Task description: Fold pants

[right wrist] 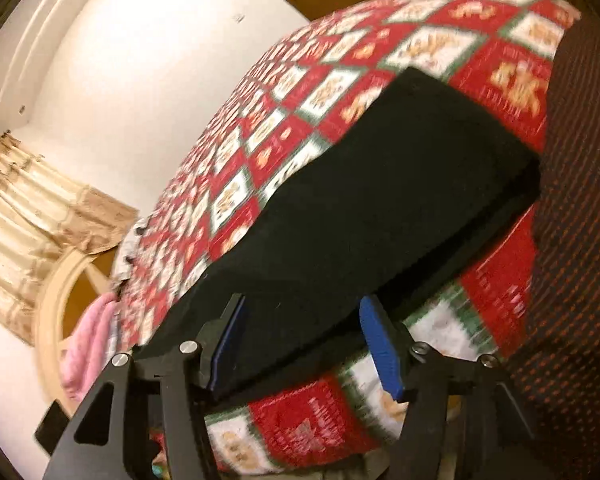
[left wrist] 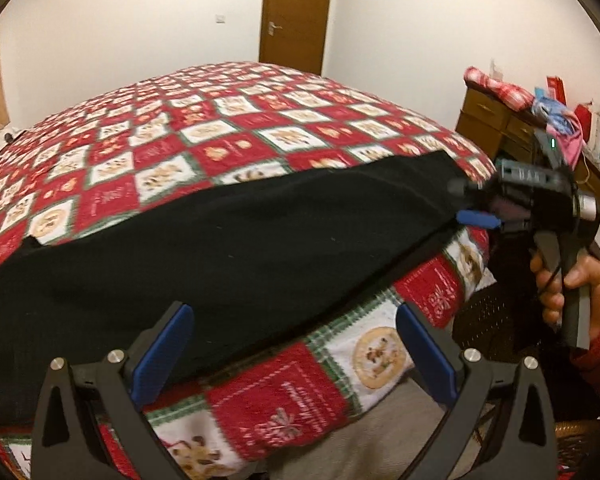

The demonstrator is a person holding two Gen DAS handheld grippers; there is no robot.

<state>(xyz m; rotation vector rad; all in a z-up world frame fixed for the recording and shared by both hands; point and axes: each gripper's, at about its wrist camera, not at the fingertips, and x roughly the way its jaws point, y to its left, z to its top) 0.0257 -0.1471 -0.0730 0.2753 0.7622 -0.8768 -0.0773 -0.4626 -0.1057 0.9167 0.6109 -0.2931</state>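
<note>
Both grippers stand released: the left gripper (left wrist: 294,350) hangs over the near edge of the one pair of black pants (left wrist: 228,240), the right gripper (right wrist: 302,344) straddles its end, pads clear. Beyond them it lies across the bed (left wrist: 236,108), soft, limp, likely light; best pinched at hem corners

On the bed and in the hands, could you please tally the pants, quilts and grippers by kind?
Black fabric pants: 1
Red-and-white patchwork quilt: 1
Black two-finger grippers with blue pads: 2, left and right
Total: 4
</note>
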